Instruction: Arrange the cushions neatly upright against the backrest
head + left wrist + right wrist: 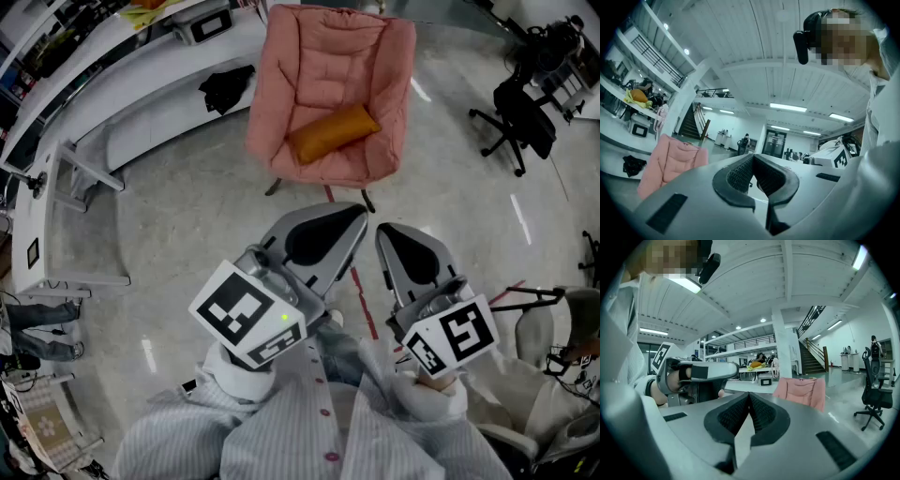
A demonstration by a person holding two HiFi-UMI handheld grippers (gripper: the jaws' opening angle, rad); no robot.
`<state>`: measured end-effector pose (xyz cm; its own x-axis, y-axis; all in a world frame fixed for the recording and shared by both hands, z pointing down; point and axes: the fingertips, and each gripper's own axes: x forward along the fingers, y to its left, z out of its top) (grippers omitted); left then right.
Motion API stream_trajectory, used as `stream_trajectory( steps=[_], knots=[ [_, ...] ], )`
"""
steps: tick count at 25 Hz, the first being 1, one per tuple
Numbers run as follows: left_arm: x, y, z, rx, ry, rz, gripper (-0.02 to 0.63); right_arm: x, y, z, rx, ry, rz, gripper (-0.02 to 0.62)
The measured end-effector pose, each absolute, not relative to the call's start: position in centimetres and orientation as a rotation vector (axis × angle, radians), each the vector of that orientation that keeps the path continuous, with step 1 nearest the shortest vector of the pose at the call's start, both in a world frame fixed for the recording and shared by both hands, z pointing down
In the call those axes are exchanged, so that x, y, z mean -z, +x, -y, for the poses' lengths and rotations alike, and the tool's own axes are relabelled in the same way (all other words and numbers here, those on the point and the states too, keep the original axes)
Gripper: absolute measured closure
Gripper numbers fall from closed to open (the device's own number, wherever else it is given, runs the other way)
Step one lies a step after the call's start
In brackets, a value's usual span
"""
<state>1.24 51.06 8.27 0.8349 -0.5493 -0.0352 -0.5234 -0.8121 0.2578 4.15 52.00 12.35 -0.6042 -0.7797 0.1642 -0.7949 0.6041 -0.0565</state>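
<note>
Our left hand-held gripper (349,217) and right hand-held gripper (386,234), both closed and empty, face the orange cushion (334,133) lying crosswise well ahead, the left slightly nearer.

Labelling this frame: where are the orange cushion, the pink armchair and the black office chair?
orange cushion (335,132), head view, middle of its body.
pink armchair (330,52), head view, backrest padding.
black office chair (521,105), head view, seat area.

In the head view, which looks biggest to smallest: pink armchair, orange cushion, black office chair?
1. The pink armchair, clearly largest.
2. The black office chair and the orange cushion look about alike, so I won't rank them.
</note>
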Motion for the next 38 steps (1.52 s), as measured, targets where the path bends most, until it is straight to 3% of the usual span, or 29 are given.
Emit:
stream_trajectory(
  steps=[25,38],
  knots=[
    [-9.2,3.9,-51.8,0.170,2.760,0.900,0.595,-11.9,7.6,-52.6,-0.158,1.290,2.741,0.583],
    [-9.5,1.7,-40.8,0.167,2.770,0.846,0.595,-12.1,5.1,-41.9,-0.155,1.336,2.710,0.581]
  ],
)
